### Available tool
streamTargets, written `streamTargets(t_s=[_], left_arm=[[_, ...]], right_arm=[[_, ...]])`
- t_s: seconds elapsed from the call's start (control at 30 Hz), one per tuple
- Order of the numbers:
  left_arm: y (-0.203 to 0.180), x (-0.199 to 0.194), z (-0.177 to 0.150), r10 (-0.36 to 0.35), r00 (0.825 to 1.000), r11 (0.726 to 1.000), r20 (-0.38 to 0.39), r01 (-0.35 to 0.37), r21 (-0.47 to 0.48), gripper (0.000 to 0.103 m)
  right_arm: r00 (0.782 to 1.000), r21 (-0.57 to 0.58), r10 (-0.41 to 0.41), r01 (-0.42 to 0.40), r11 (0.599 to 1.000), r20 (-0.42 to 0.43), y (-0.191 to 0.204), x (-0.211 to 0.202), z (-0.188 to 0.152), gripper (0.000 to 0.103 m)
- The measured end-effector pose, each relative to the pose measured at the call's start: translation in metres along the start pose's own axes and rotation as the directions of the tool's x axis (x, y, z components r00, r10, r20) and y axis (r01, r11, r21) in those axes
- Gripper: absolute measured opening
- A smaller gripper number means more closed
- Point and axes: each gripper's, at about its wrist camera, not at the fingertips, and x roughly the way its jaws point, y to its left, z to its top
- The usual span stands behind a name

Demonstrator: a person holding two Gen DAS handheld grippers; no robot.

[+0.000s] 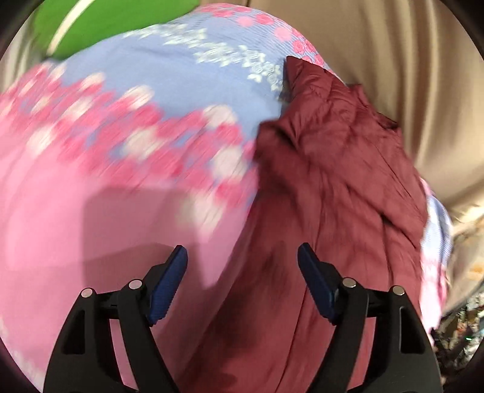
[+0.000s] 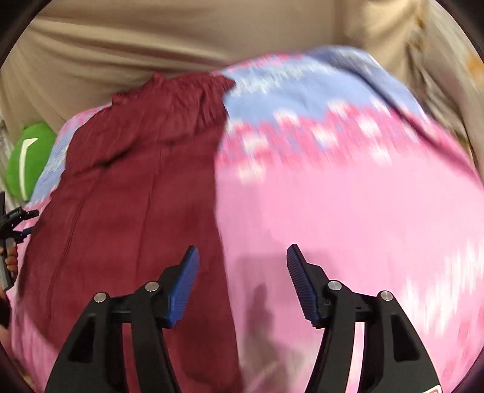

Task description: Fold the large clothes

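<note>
We find no readable writing in either view; a scrap of red and white at the bottom right edge of the right wrist view may be a label, but it is cut off and we cannot read it.

We count one maroon garment [image 1: 326, 193], lying flat and long on a pink and blue floral sheet [image 1: 99, 187]. In the left wrist view the garment runs up the right half of the picture, its gathered end at the far edge of the sheet; in the right wrist view it [image 2: 136, 187] fills the left half, with the sheet [image 2: 348, 211] spread to its right. The sheet carries bands of pink and white flowers, much of it smeared by motion blur.

We count two grippers. Our left gripper [image 1: 242, 260] has its blue pads spread wide and holds nothing, poised above the line where the garment's near edge meets the sheet. Our right gripper [image 2: 242, 260] is likewise spread wide and empty, over the garment's other long edge. In the right wrist view the left gripper [image 2: 18, 223] also shows small at the left border.

One green cushion [image 1: 99, 21] with a white stripe sits past the sheet's far corner. Beige curtain folds [image 2: 151, 45] hang behind the sheet.
</note>
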Motion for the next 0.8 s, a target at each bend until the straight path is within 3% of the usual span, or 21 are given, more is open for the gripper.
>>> streamTargets(t_s=[0.17, 0.23, 0.43, 0.5, 0.53, 0.6, 0.67, 0.73, 0.77, 0.8], left_arm=[[0.026, -0.044, -0.070, -0.082, 0.994, 0.996, -0.073, 0.084, 0.029, 0.082], [0.030, -0.055, -0.088, -0.108, 0.991, 0.993, -0.083, 0.111, 0.037, 0.084], [0.030, -0.065, -0.112, -0.150, 0.987, 0.988, -0.062, 0.151, 0.021, 0.084], [0.028, -0.066, -0.115, -0.148, 0.988, 0.989, -0.050, 0.149, 0.018, 0.076], [0.026, -0.064, -0.115, -0.168, 0.984, 0.986, -0.057, 0.169, 0.013, 0.065], [0.024, -0.063, -0.117, -0.179, 0.982, 0.984, -0.058, 0.180, 0.009, 0.054], [0.018, -0.064, -0.119, -0.201, 0.977, 0.979, -0.065, 0.204, 0.028, 0.028], [0.013, -0.067, -0.121, -0.211, 0.976, 0.976, -0.057, 0.214, 0.046, 0.020], [0.009, -0.071, -0.122, -0.210, 0.977, 0.975, -0.046, 0.213, 0.062, 0.011], [0.006, -0.074, -0.122, -0.208, 0.978, 0.975, -0.036, 0.210, 0.071, 0.010]], right_arm=[[0.993, 0.150, 0.106, -0.097, 0.984, -0.058, -0.017, -0.025, -0.072, 0.065], [0.987, 0.190, 0.155, -0.145, 0.971, -0.039, -0.015, -0.030, -0.089, 0.069], [0.953, 0.263, 0.303, -0.294, 0.919, 0.007, -0.002, -0.024, -0.092, 0.070], [0.949, 0.276, 0.313, -0.308, 0.911, 0.028, 0.003, -0.018, -0.087, 0.070], [0.948, 0.282, 0.317, -0.312, 0.907, 0.031, 0.005, -0.016, -0.086, 0.070], [0.947, 0.297, 0.320, -0.316, 0.901, 0.037, 0.009, -0.014, -0.083, 0.069], [0.937, 0.306, 0.348, -0.338, 0.890, 0.026, 0.012, -0.011, -0.083, 0.053], [0.923, 0.325, 0.385, -0.365, 0.873, 0.003, 0.014, -0.006, -0.083, 0.022], [0.922, 0.332, 0.388, -0.364, 0.870, -0.006, 0.016, -0.004, -0.085, 0.016], [0.923, 0.334, 0.384, -0.360, 0.871, -0.006, 0.017, -0.003, -0.086, 0.007]])
